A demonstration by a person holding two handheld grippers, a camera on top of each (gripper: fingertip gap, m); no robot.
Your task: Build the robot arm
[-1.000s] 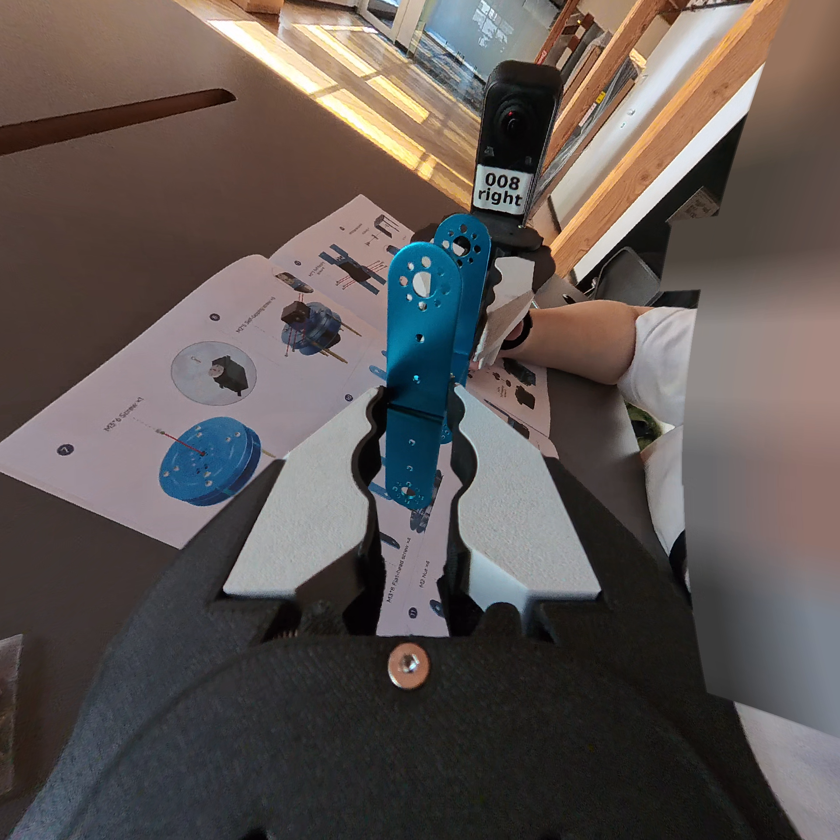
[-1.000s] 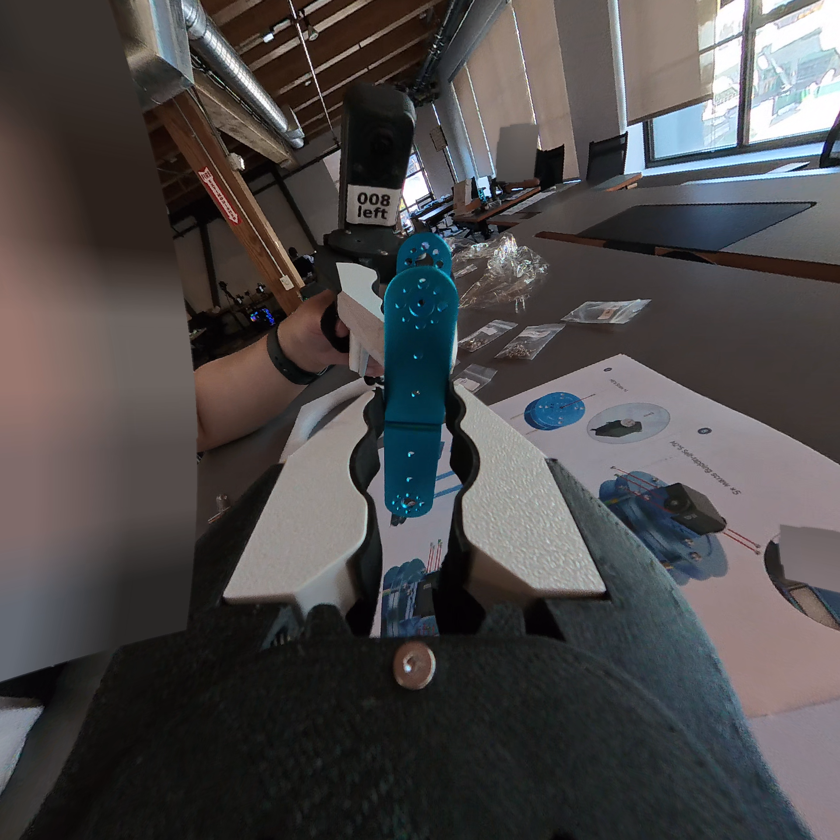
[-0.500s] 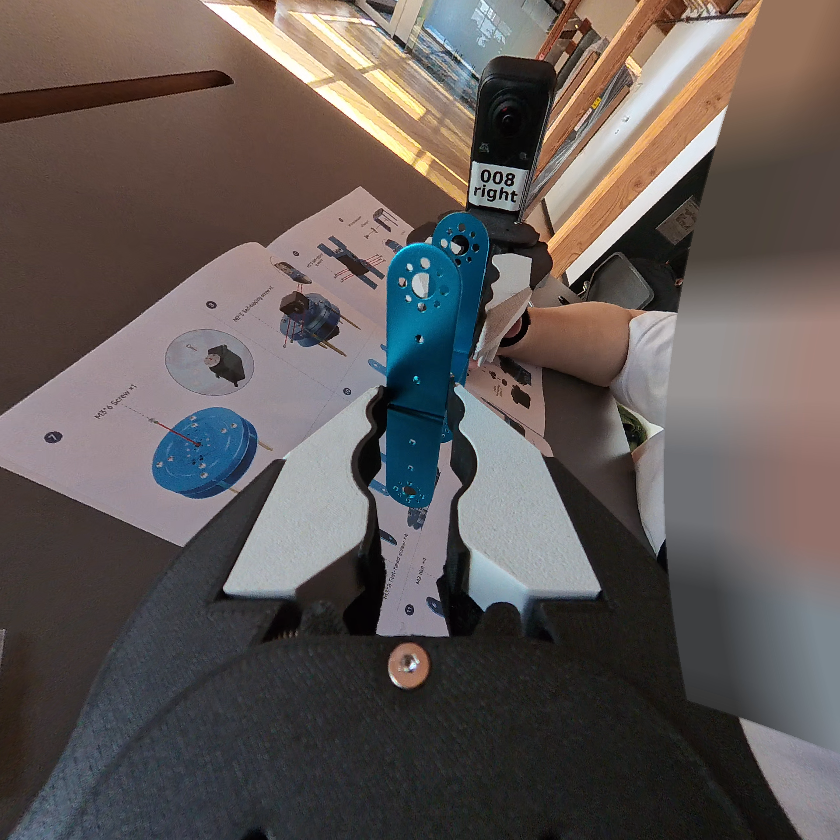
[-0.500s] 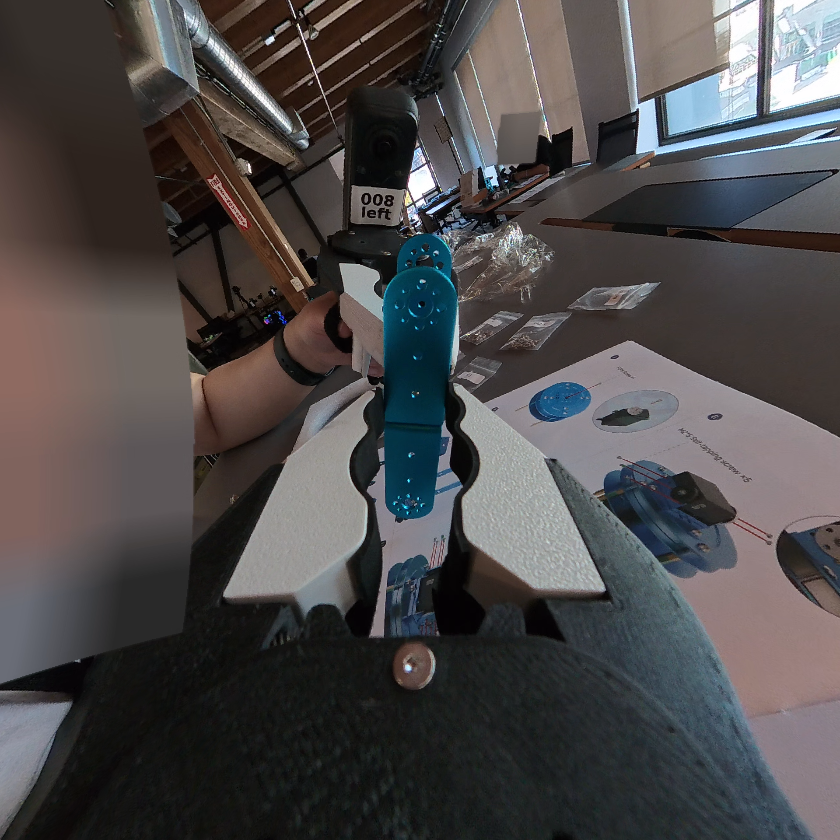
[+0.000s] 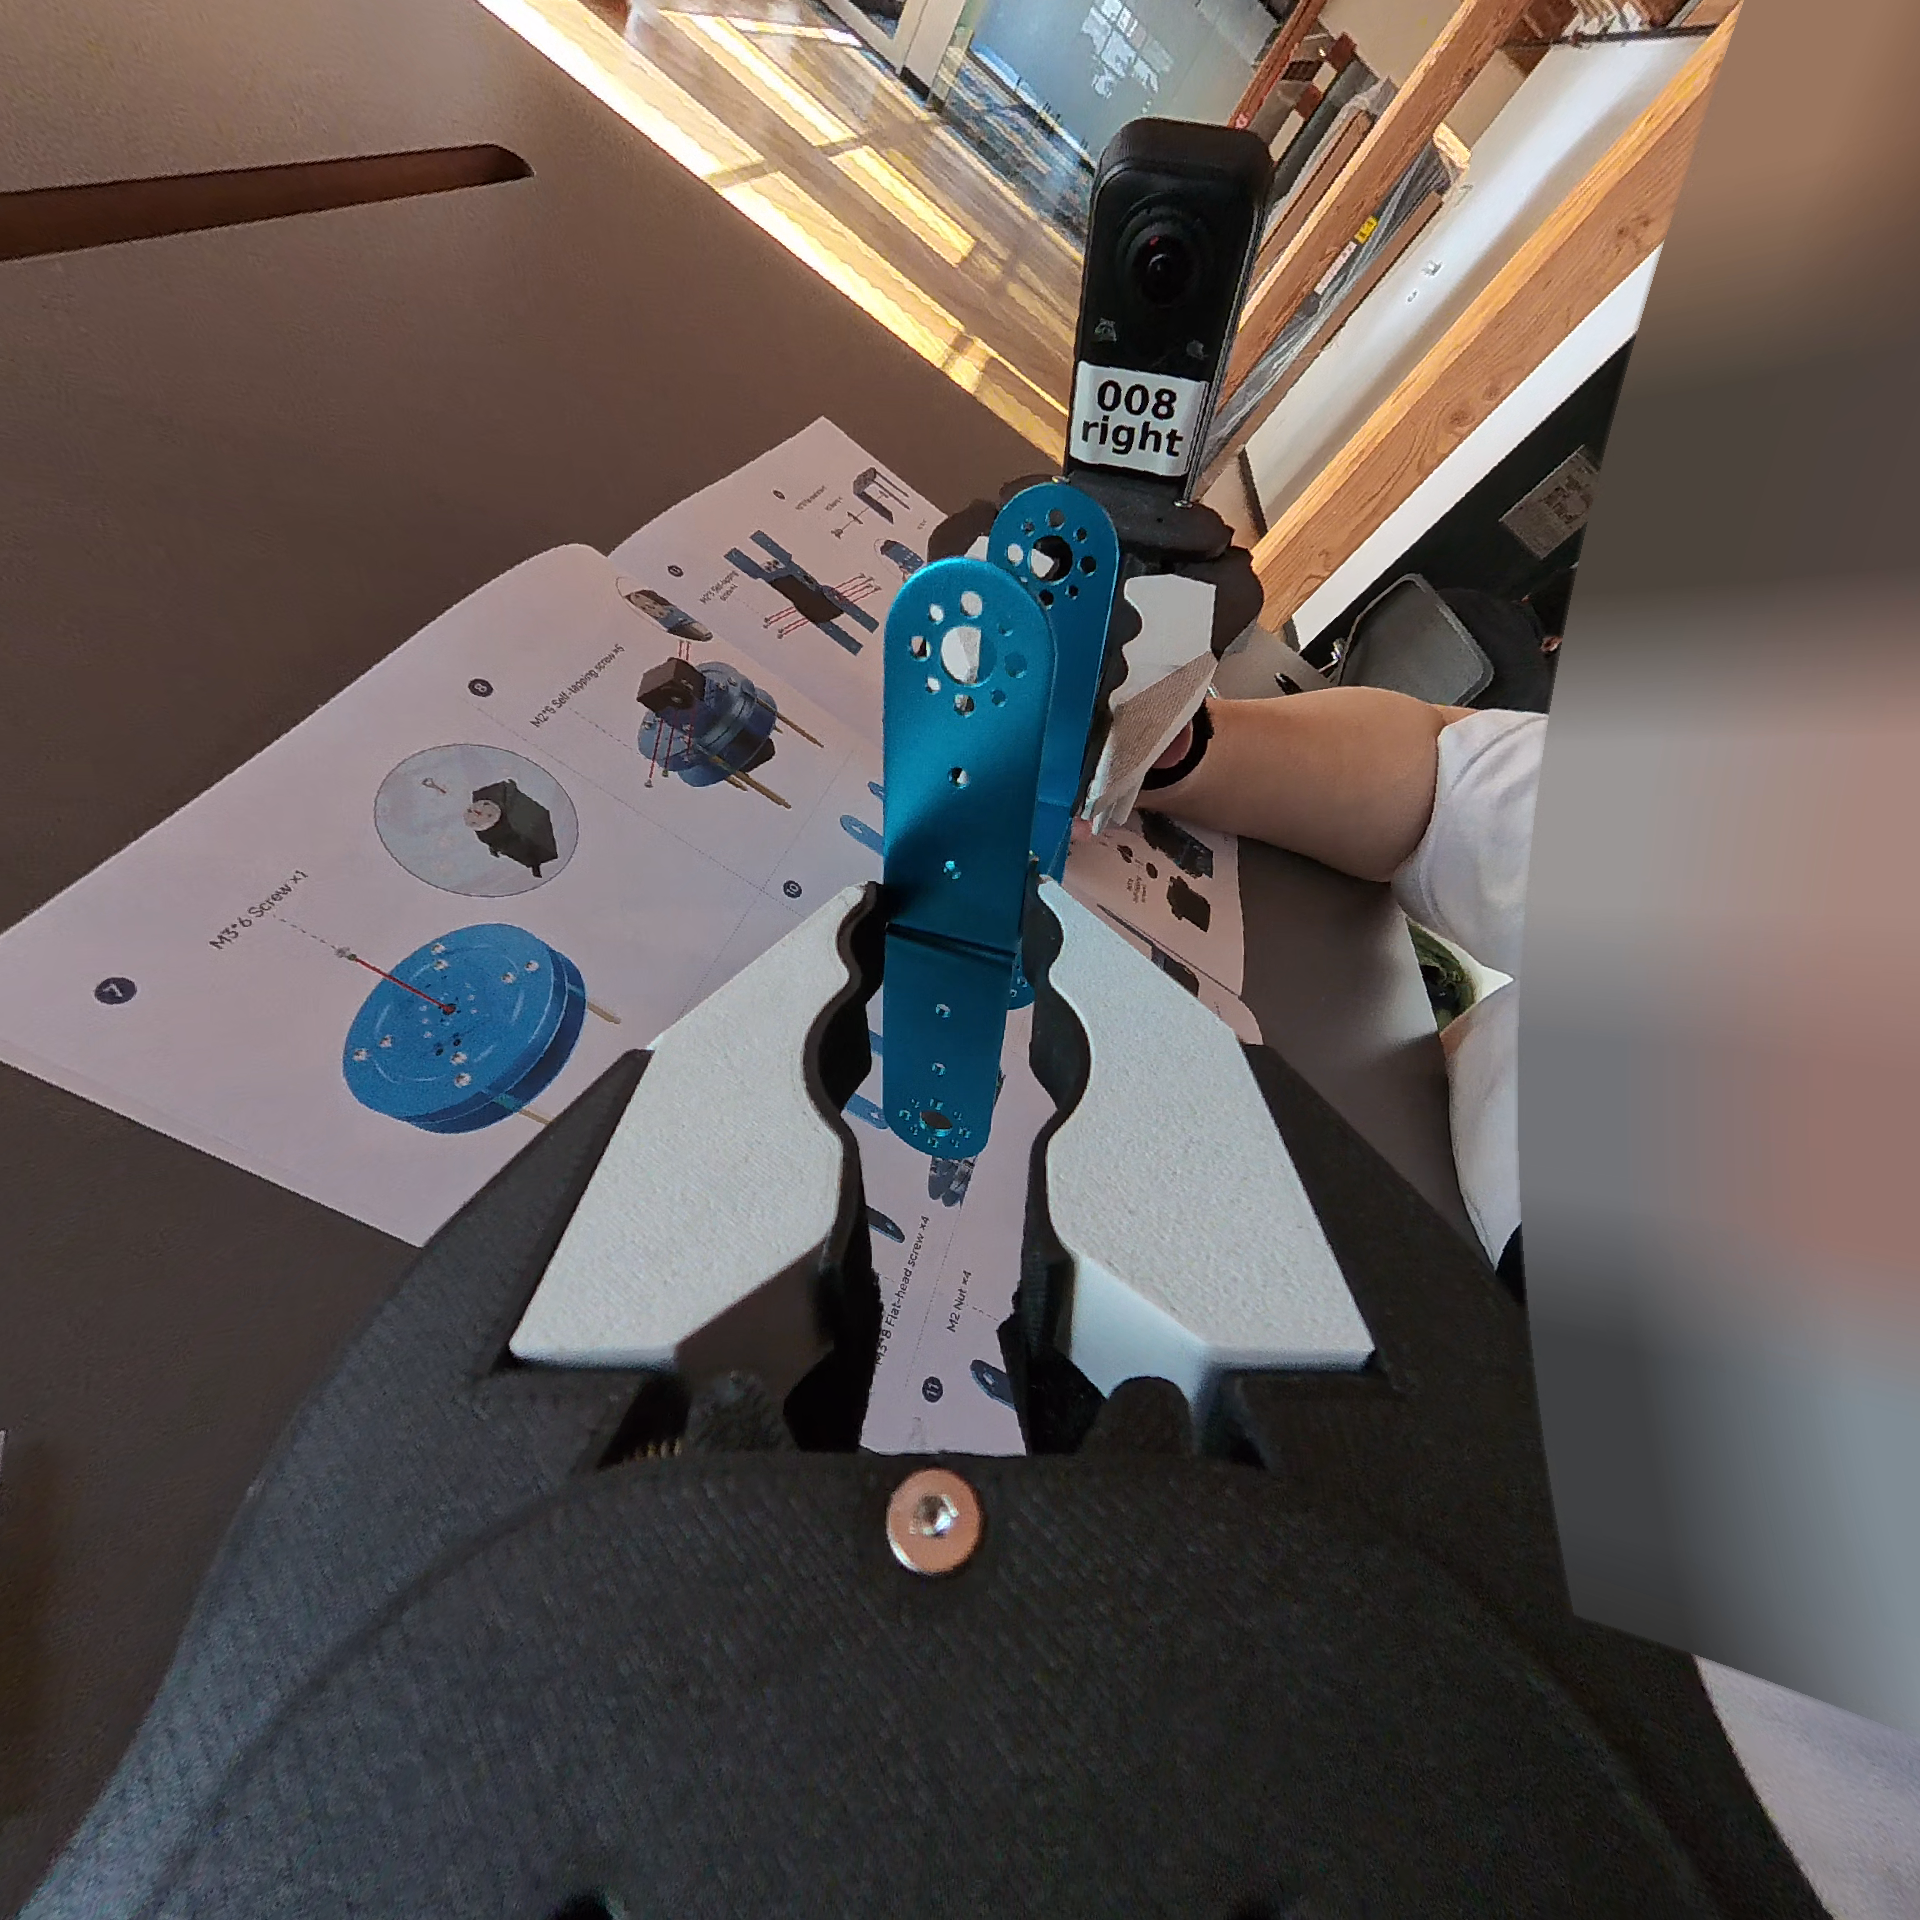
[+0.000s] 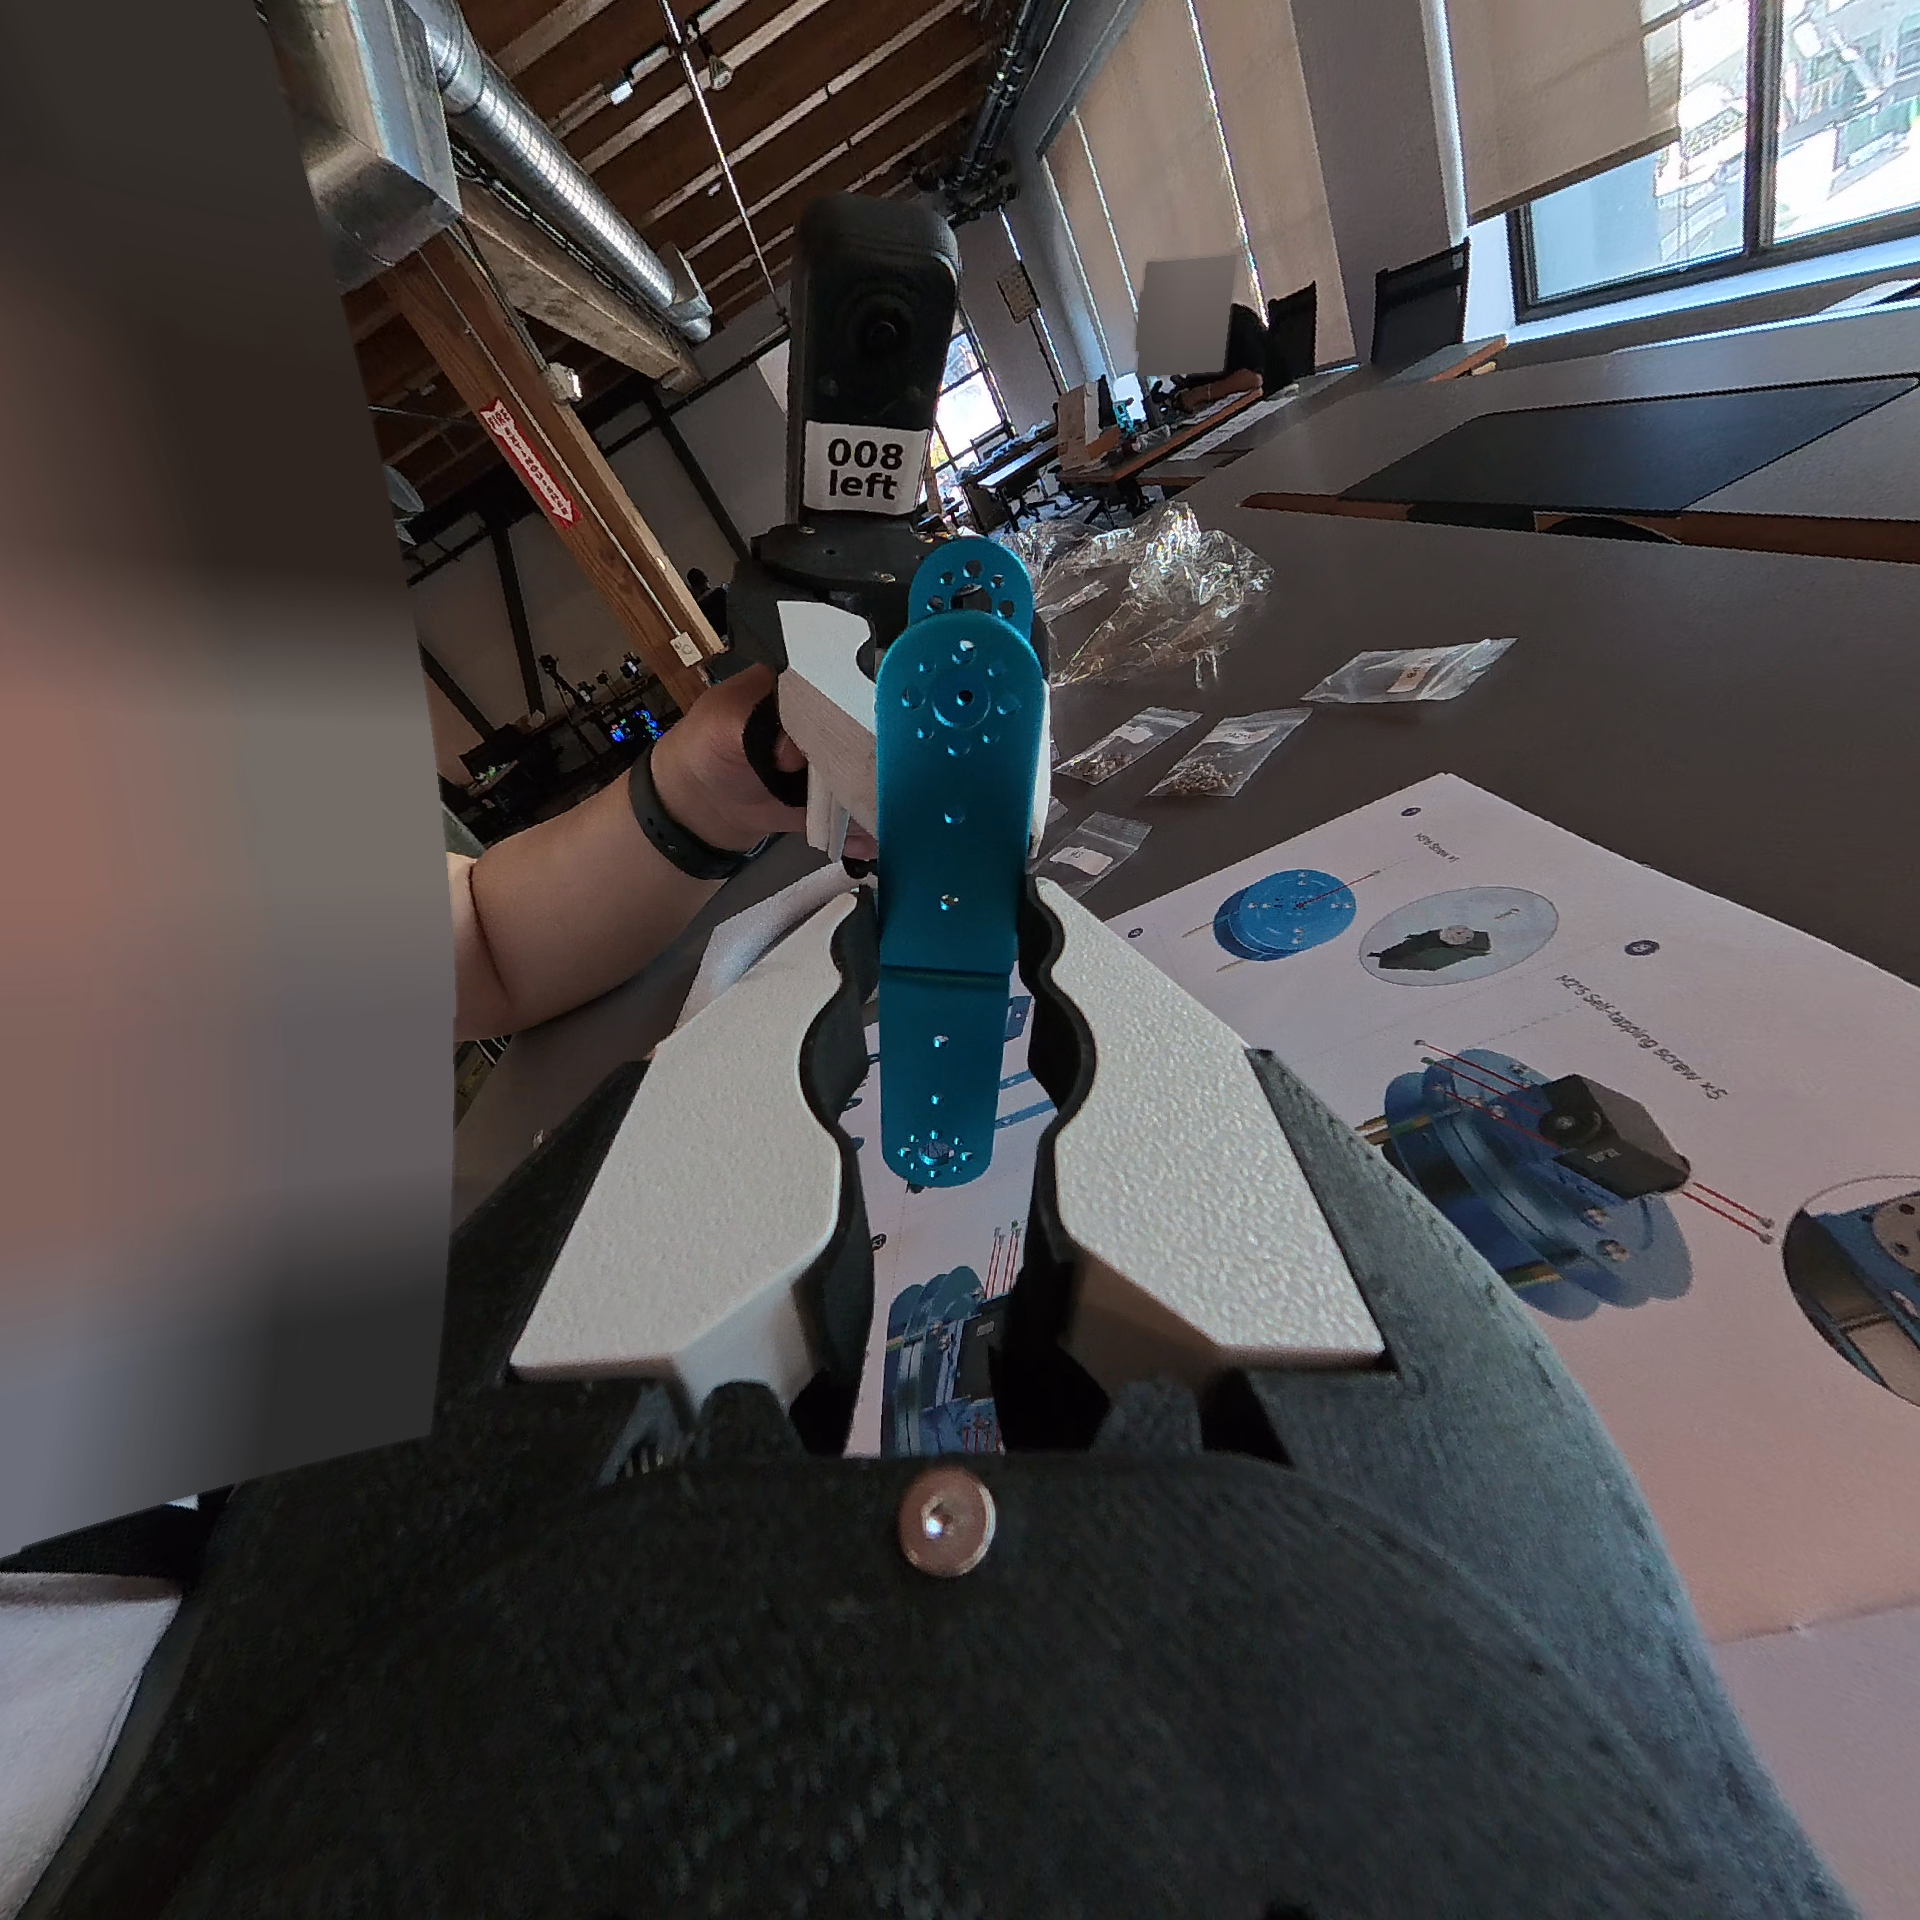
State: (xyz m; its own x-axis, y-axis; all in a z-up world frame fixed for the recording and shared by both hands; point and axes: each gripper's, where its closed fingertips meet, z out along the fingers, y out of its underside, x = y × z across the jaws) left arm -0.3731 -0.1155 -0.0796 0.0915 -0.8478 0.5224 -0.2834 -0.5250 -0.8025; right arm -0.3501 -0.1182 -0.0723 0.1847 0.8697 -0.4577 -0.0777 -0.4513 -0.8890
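My left gripper (image 5: 951, 906) is shut on a blue metal bracket (image 5: 961, 790), gripped at its bend with the holed round end pointing up. Close behind it stands a second blue bracket (image 5: 1055, 566), held by the right gripper (image 5: 1138, 717) facing me. In the right wrist view, my right gripper (image 6: 945, 906) is shut on that bracket (image 6: 951, 790) at its bend. The left gripper's bracket (image 6: 971, 594) shows just behind it, with the left gripper's white finger (image 6: 826, 707) beside it. The two brackets stand face to face above the open booklet (image 5: 416, 831).
The open instruction booklet (image 6: 1558, 1039) lies on a dark table (image 5: 260, 436). Small bags of screws (image 6: 1226, 748) and crumpled clear plastic (image 6: 1143, 582) lie farther off. A person's forearm (image 5: 1309, 769) and a hand with a black wristband (image 6: 675, 821) hold the grippers. Less than 4 cm separates the two grippers' tips.
Both grippers keep hold of their brackets, close together. Only a slight drift of the views over the booklet.
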